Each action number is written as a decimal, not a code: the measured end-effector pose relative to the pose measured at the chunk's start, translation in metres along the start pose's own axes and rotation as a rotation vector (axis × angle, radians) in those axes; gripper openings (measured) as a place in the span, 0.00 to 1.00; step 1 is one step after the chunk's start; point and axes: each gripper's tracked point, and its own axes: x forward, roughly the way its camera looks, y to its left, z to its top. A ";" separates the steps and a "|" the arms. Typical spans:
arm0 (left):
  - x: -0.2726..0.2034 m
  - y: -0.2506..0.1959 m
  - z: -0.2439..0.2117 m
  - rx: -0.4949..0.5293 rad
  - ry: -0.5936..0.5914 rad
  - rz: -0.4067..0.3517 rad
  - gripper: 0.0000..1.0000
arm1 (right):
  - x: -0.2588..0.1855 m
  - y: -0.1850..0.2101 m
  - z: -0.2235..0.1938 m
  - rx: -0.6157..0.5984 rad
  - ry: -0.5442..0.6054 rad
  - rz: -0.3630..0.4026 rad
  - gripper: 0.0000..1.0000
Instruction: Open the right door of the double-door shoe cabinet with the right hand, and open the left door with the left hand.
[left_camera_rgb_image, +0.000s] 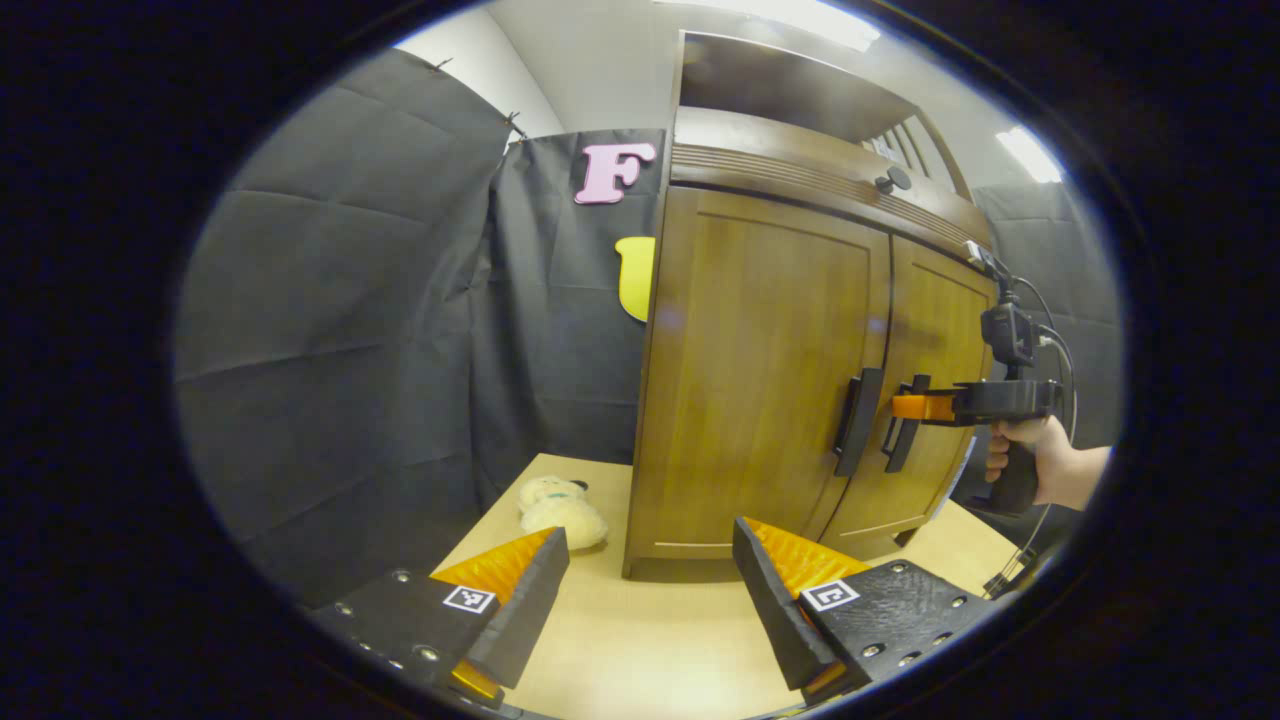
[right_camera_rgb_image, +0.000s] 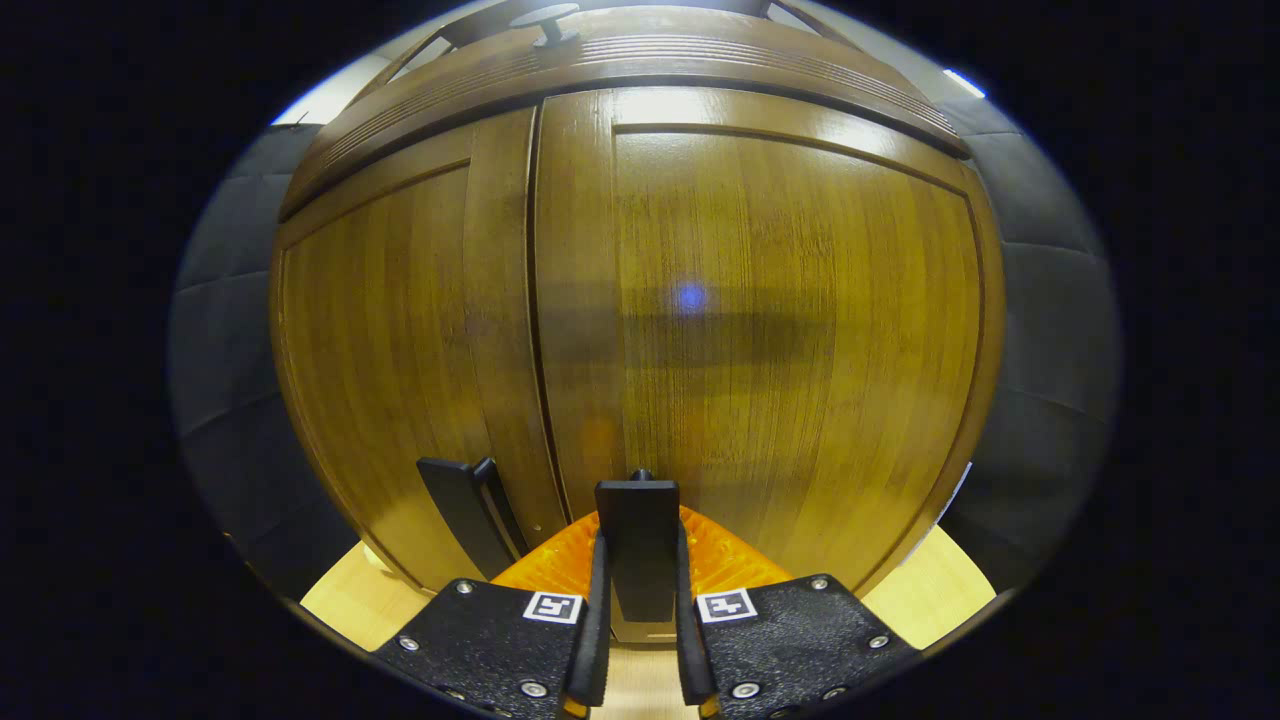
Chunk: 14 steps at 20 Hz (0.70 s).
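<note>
A brown wooden shoe cabinet (left_camera_rgb_image: 760, 380) stands on a light table, both doors closed. The left door (left_camera_rgb_image: 750, 370) carries a black bar handle (left_camera_rgb_image: 858, 422); the right door (left_camera_rgb_image: 935, 400) has its own black handle (left_camera_rgb_image: 903, 435). In the right gripper view, my right gripper (right_camera_rgb_image: 638, 560) is shut on the right door handle (right_camera_rgb_image: 637, 545), which stands between its fingers; the left handle (right_camera_rgb_image: 462, 525) lies just beside it. From the left gripper view, the right gripper (left_camera_rgb_image: 915, 407) shows at that handle, held by a hand (left_camera_rgb_image: 1040, 465). My left gripper (left_camera_rgb_image: 650, 590) is open, in front of the cabinet's lower left, apart from it.
A cream plush toy (left_camera_rgb_image: 560, 510) lies on the table (left_camera_rgb_image: 640, 650) beside the cabinet's left side. A small black knob (left_camera_rgb_image: 893, 180) sits on the cabinet's top band. Black cloth walls stand behind and to the left.
</note>
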 end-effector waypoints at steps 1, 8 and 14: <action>0.003 -0.005 -0.002 -0.005 0.004 -0.009 0.88 | -0.001 0.000 0.002 -0.004 0.005 0.003 0.27; 0.038 -0.014 0.003 -0.005 -0.006 -0.044 0.95 | -0.005 0.001 0.010 0.006 0.019 0.025 0.27; 0.053 -0.045 0.043 0.044 -0.033 -0.046 0.95 | -0.005 0.001 0.010 0.016 0.014 0.063 0.27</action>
